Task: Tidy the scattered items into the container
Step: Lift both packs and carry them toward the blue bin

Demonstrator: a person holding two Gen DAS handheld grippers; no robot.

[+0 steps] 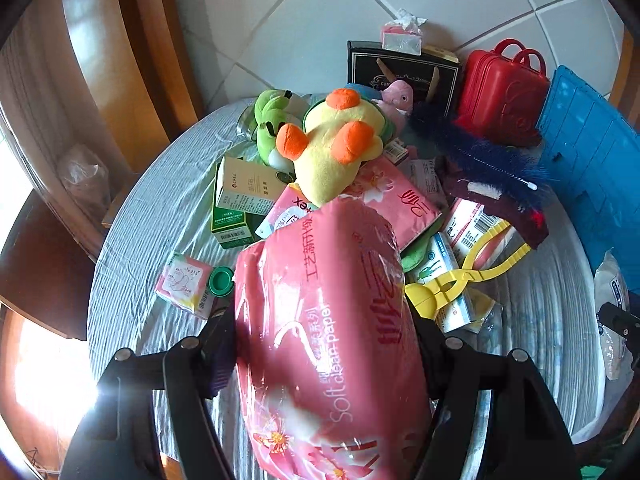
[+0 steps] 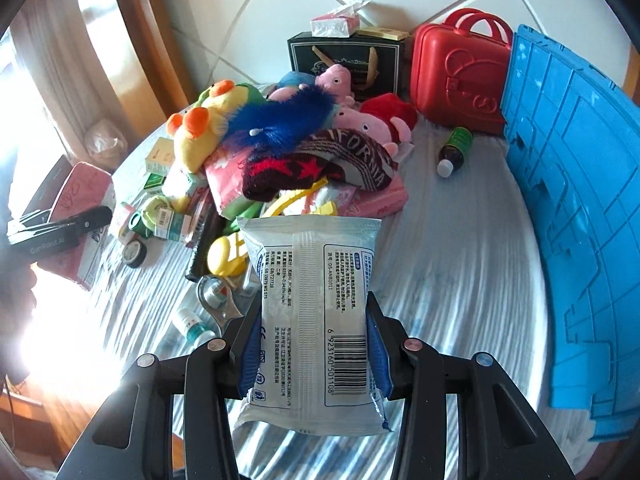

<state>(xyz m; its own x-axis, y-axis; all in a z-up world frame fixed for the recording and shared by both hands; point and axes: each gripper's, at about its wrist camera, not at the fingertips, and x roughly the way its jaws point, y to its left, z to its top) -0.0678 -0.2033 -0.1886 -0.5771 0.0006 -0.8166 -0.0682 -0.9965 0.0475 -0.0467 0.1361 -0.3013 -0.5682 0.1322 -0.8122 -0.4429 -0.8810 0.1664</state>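
Rumpled striped cloth [image 2: 460, 264]; left fingers [image 1: 224, 344] around glossy pink tissue pack [image 1: 328, 340], right fingers [image 2: 248, 344] around crinkly wipes pouch [image 2: 312, 320].

My left tool [image 1: 326, 344] is matt black plastic with small metal screw heads, and it squeezes a pink tissue pack [image 1: 328, 340] in glossy, crinkled plastic film. My right tool [image 2: 312, 344], black plastic with ribbed blue pads [image 2: 249, 356], clamps a wet-wipe packet [image 2: 312, 320] of smooth, faintly shiny white film. The counter [image 2: 460, 280] wears a wrinkled, striped cloth. The far yellow duck [image 1: 336, 148] is soft matt plush. The red case [image 2: 456, 76] is hard glossy plastic, the blue crate [image 2: 572, 200] on the right moulded matt plastic. The far-left curved frame [image 1: 132, 40] is polished wood.
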